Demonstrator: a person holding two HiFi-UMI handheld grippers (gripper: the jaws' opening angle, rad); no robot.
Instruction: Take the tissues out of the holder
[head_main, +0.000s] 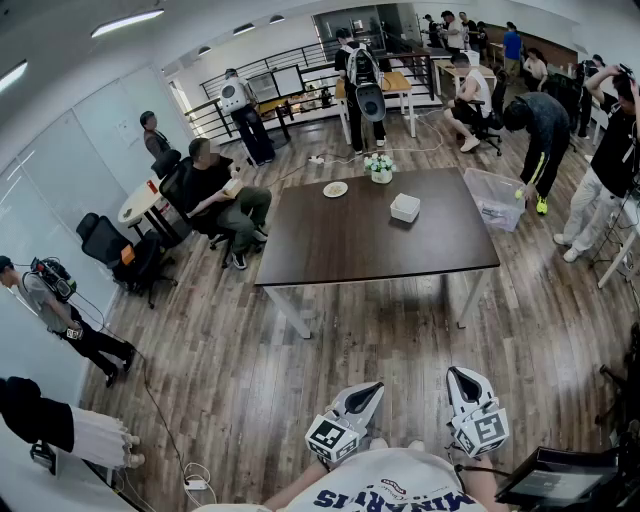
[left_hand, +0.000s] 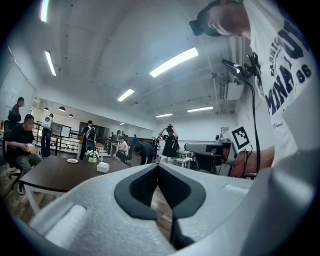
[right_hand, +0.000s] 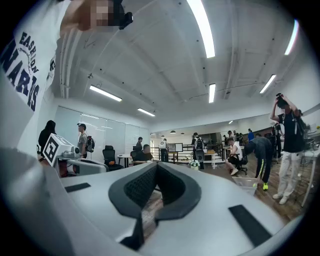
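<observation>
The white tissue holder (head_main: 405, 207) stands on the dark brown table (head_main: 350, 250), toward its far right part, well ahead of me. Both grippers are held low near my chest, far from the table. My left gripper (head_main: 372, 389) points forward with its jaws shut and nothing between them. My right gripper (head_main: 455, 374) beside it is also shut and empty. In the left gripper view the closed tips (left_hand: 157, 165) meet, and the tissue holder (left_hand: 103, 167) shows small on the table (left_hand: 50, 176) at the left. The right gripper view shows the black pads (right_hand: 142, 187) pressed together.
A small plate (head_main: 335, 189) and a flower pot (head_main: 379, 168) sit at the table's far edge. A clear plastic bin (head_main: 497, 197) stands at the table's right. People and office chairs (head_main: 120, 255) ring the room. Cables (head_main: 195, 478) lie on the wooden floor at left.
</observation>
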